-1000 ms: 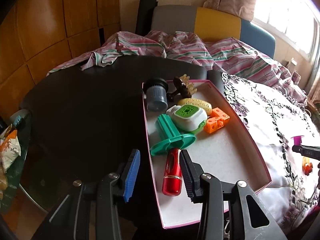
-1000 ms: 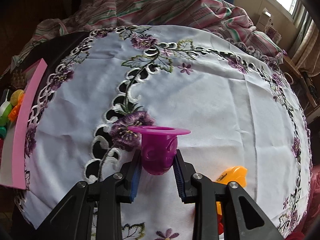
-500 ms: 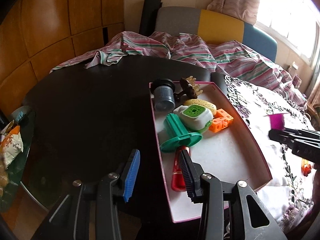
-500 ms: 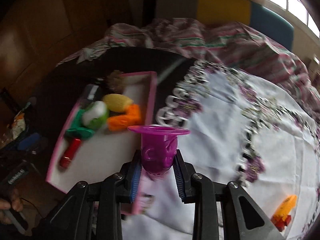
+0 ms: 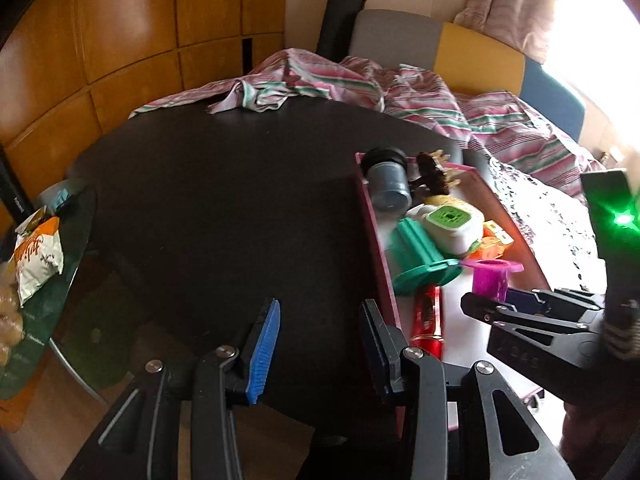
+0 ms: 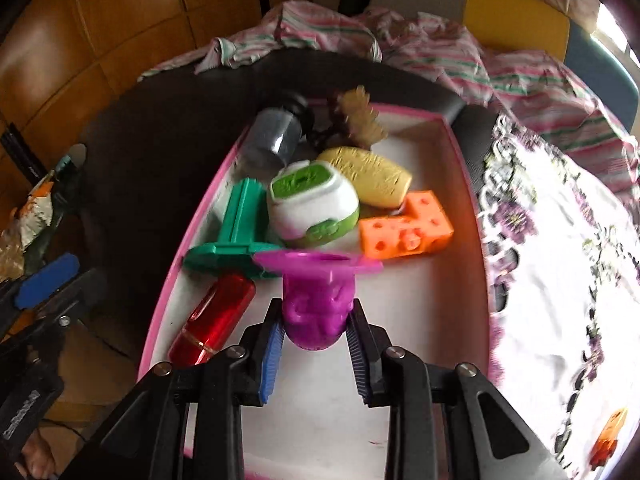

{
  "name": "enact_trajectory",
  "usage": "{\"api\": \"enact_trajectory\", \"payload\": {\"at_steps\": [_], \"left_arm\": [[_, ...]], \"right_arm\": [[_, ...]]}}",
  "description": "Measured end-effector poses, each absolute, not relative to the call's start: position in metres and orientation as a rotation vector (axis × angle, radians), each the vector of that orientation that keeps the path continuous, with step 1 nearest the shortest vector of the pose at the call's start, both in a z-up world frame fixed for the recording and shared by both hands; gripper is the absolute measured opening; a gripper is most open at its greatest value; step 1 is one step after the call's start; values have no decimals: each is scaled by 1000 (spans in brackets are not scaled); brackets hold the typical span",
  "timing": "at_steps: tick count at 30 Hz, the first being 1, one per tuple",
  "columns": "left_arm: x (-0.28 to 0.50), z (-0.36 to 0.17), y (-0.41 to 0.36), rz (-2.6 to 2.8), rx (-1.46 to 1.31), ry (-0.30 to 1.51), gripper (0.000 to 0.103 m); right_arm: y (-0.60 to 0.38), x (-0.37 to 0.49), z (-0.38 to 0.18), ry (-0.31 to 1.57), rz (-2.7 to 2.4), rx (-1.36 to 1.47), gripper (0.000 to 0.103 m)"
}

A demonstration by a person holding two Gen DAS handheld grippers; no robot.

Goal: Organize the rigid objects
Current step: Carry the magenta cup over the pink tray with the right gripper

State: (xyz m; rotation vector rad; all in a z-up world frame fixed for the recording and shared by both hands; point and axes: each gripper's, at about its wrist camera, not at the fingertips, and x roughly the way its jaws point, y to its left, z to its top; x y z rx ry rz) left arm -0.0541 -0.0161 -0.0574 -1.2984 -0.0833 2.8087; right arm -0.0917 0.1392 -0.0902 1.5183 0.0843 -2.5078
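Note:
My right gripper [image 6: 316, 332] is shut on a purple flanged cup [image 6: 316, 308] and holds it upright over the near half of a pink-edged box [image 6: 464, 168]. The box holds a green stand [image 6: 236, 228], a white and green device [image 6: 312, 204], a yellow piece [image 6: 368, 180], an orange cheese-like block [image 6: 404, 232], a red cylinder [image 6: 212, 320] and a grey jar [image 6: 276, 136]. My left gripper [image 5: 320, 340] is open and empty over the dark table, just left of the box's rim [image 5: 376, 248]. The left wrist view also shows the cup [image 5: 490, 278] in the right gripper [image 5: 480, 304].
The box lies on a black round table [image 5: 220, 200]. A white embroidered cloth [image 6: 560, 280] covers the table's right side, with an orange toy [image 6: 608, 436] on it. A striped cloth [image 5: 320, 84] is heaped at the back. A snack bag [image 5: 36, 256] lies at the far left.
My right gripper has swung left with the purple cup, from above the white cloth to above the box. My left gripper has drifted left, off the red cylinder and over the table.

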Motion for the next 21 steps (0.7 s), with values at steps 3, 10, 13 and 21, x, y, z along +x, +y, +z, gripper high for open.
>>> {"api": "enact_trajectory", "payload": {"at_steps": [3, 10, 13, 21], "left_arm": [[-54, -61, -20, 2814, -1311, -87, 42], [-52, -62, -21, 2824, -1314, -76, 45], [-52, -63, -21, 2828, -1317, -72, 45], [-52, -65, -22, 2834, -1328, -76, 45]], "right_arm": [[133, -92, -97, 100, -2523, 1512, 30], [125, -85, -99, 140, -2516, 1480, 35], [125, -84, -99, 147, -2529, 1478, 39], [128, -74, -80, 206, -2641, 1392, 42]]}}
